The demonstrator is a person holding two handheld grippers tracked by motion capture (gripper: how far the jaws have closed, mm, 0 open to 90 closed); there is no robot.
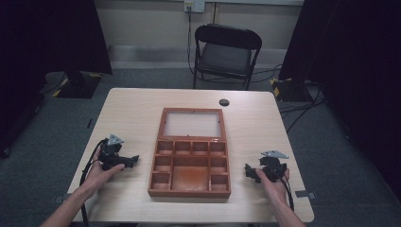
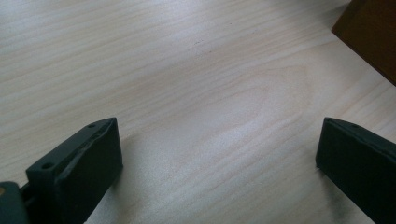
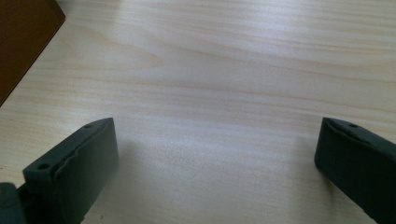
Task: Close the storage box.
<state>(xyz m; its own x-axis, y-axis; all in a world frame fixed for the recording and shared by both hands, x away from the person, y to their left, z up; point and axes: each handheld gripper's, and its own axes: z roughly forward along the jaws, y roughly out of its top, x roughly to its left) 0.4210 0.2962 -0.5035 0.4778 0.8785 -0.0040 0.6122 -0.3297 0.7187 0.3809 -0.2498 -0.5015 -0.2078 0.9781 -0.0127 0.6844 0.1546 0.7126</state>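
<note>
A brown wooden compartment box (image 1: 190, 152) lies open in the middle of the table, its glass lid (image 1: 192, 124) folded back flat on the far side. The compartments look empty. My left gripper (image 1: 132, 161) rests on the table left of the box, jaws pointing toward it and open with nothing between them (image 2: 217, 135). A corner of the box (image 2: 371, 32) shows at the top right of the left gripper view. My right gripper (image 1: 249, 172) rests right of the box, also open over bare wood (image 3: 217, 135), with the box's corner (image 3: 23, 37) at the top left.
The light wooden table (image 1: 127, 109) has a dark round cable hole (image 1: 224, 102) near its far edge. A black folding chair (image 1: 226, 54) stands behind the table. Cables trail from both grippers toward the near edge.
</note>
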